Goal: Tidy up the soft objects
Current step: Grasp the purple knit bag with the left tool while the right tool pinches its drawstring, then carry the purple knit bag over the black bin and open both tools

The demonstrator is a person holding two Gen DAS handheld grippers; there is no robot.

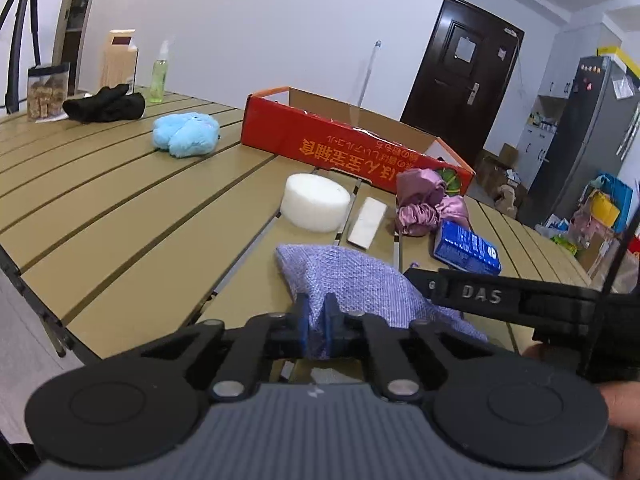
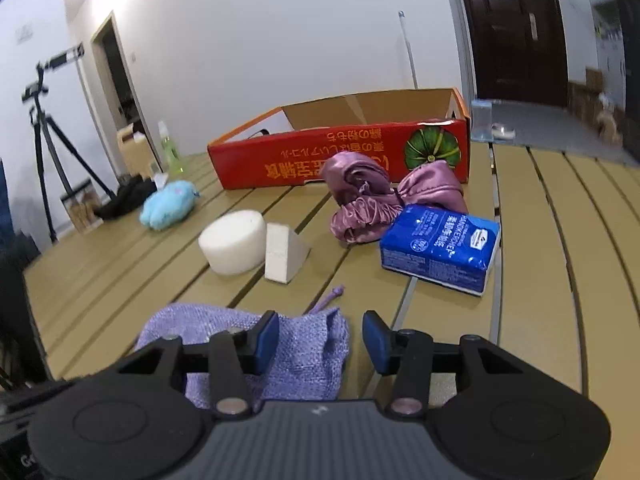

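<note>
The left gripper [image 1: 316, 322] has its blue pads pinched together on the near edge of the lavender woven pouch [image 1: 360, 284], which lies on the slatted table [image 1: 120, 208] at the near side. To its right, the right gripper [image 2: 320, 338] stands with its jaws apart; its left pad [image 2: 267, 336] sits over the pouch's right end, while the right pad is over bare table, clamping nothing. Farther off lie a white foam cylinder [image 2: 234, 240], pink satin cloth [image 2: 372, 200], a blue tissue pack [image 2: 440, 248] and the open red box [image 2: 340, 152].

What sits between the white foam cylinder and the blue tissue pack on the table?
A white foam wedge stands right beside the foam cylinder; then bare table slats up to the tissue pack. Clearest in the right wrist view.
</note>
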